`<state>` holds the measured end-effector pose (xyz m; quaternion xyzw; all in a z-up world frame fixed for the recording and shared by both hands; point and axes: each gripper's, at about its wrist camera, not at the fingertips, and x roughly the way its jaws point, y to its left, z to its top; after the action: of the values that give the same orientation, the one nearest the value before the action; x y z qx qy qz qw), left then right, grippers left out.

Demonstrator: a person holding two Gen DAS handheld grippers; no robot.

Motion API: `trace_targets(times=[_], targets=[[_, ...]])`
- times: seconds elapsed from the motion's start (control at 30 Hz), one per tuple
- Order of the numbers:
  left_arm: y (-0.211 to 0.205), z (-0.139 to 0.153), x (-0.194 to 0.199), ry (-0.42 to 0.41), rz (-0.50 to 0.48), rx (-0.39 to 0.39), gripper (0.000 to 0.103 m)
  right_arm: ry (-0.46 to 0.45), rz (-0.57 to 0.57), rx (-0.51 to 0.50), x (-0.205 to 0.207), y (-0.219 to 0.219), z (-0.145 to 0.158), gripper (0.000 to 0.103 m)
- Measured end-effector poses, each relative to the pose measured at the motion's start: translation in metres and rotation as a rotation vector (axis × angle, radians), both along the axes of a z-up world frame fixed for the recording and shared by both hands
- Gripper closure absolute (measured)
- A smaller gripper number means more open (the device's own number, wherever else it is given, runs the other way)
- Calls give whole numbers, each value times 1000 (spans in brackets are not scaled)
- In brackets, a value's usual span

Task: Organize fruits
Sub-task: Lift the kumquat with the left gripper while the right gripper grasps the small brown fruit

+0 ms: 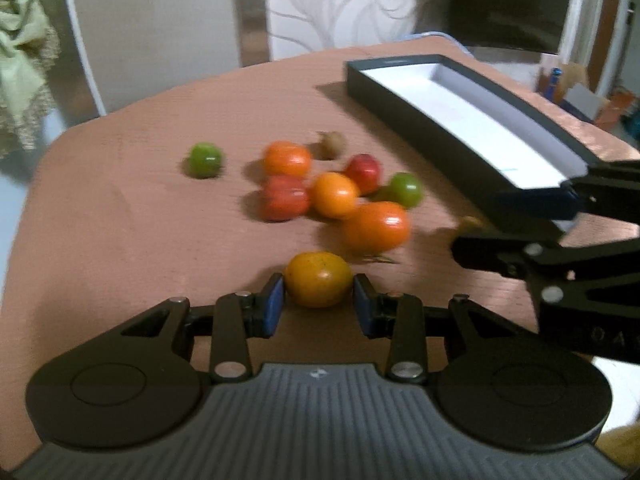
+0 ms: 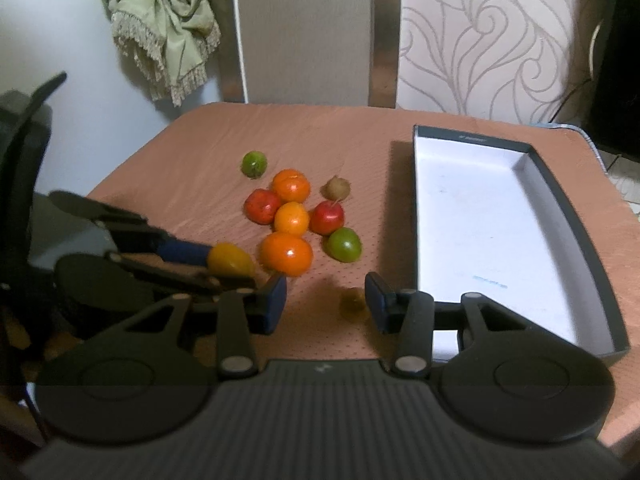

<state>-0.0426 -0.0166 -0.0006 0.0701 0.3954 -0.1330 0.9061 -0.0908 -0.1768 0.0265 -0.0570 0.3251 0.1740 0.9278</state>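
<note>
My left gripper (image 1: 319, 300) is shut on a yellow-orange fruit (image 1: 318, 278), which also shows in the right wrist view (image 2: 230, 259). Beyond it lies a cluster of fruits: a big orange (image 1: 376, 227), a smaller orange (image 1: 334, 194), red fruits (image 1: 285, 197), green fruits (image 1: 405, 189) and a brown kiwi (image 1: 331, 145). My right gripper (image 2: 326, 300) is open and empty, with a small brownish fruit (image 2: 352, 304) on the cloth between its fingers. The black box with a white inside (image 2: 480, 216) lies at the right; it holds no fruit.
The table has a pink-brown cloth (image 2: 200, 152). A lone green fruit (image 2: 253, 164) sits apart at the far left of the cluster. A chair back (image 2: 480, 40) and a hanging green cloth (image 2: 160, 32) stand behind the table. The right gripper appears in the left view (image 1: 560, 240) beside the box's near end.
</note>
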Motion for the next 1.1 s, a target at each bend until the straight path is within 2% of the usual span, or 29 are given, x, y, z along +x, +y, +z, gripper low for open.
trace_targets(times=[0.13,0.47,0.57,0.7,0.73,0.8,0.87,1.1], targets=[[13,-1,6,0,48,4,60,5,-8,-14,5,4,-4,59],[23,-3,13,5,86,-9,60,20,-75,-75,15,5,-15,59],[22,-3,15,6,82,-11,60,5,-92,-148,16,9,-17,60],[24,-4,16,6,82,-20,60,34,-61,-188,18,16,-24,61],[24,-4,15,6,83,-23,60,49,-56,-179,19,16,-26,68],[25,-5,15,6,84,-24,60,53,-52,-160,20,15,-27,70],[25,-5,15,6,84,-28,60,63,-43,-141,21,13,-27,77],[26,-6,16,12,90,-40,60,90,-36,-85,19,9,-23,78]])
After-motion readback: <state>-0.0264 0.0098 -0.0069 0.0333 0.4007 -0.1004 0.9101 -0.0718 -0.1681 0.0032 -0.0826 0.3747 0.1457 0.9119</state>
